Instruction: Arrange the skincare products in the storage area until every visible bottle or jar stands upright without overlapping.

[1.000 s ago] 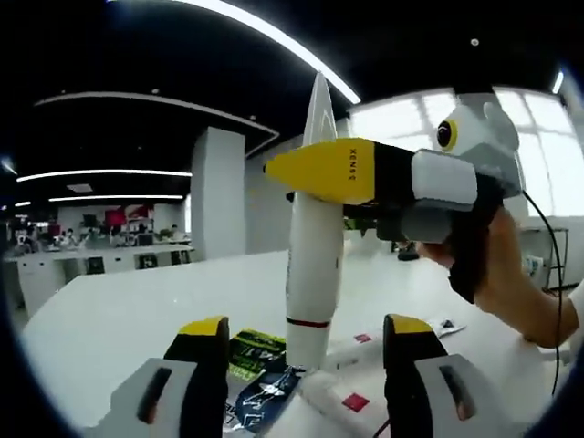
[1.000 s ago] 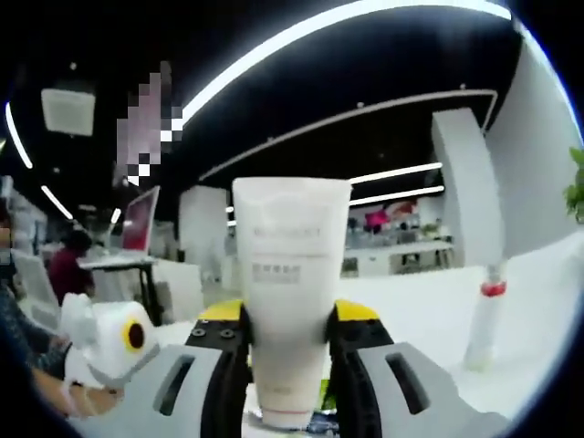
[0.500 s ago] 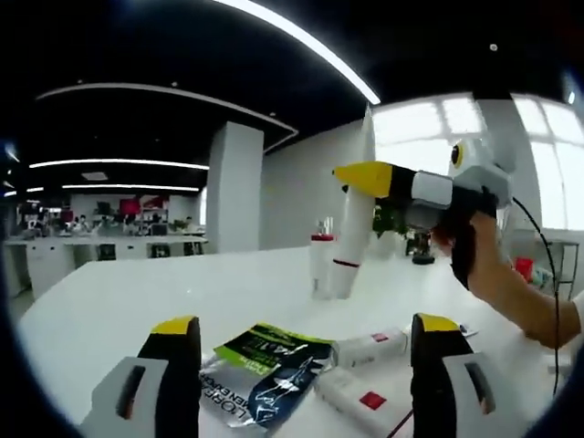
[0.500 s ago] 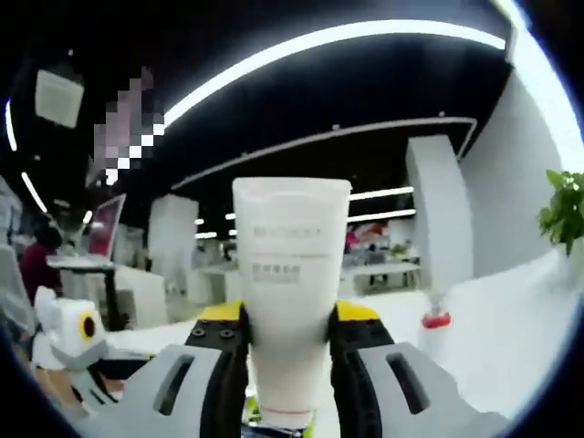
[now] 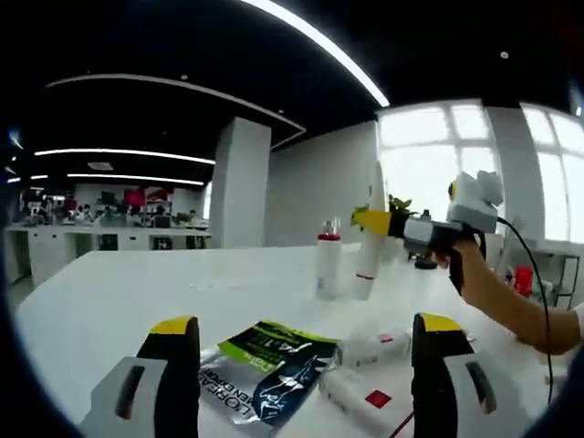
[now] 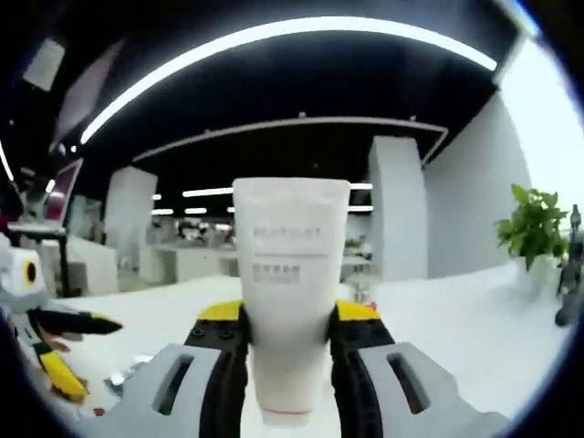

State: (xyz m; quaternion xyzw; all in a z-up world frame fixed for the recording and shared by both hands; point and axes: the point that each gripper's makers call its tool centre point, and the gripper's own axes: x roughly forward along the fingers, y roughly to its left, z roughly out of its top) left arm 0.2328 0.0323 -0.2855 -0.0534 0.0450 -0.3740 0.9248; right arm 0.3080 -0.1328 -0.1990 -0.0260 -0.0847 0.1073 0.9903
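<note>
Carried across the white table (image 5: 109,301), the tall white squeeze tube (image 5: 371,235) reached the red-capped spray bottle (image 5: 327,265), clenched in my right gripper (image 6: 288,328); my left gripper (image 5: 297,365) hung released over flat sachets (image 5: 265,360).

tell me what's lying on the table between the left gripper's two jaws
In the left gripper view, a dark sachet with green print and two small white tubes with red marks lie flat on the white table.

R tongs (image 5: 374,222) clamp white tube (image 5: 371,239) upright on table (image 5: 119,297), beside red-collared bottle (image 5: 327,263).
</note>
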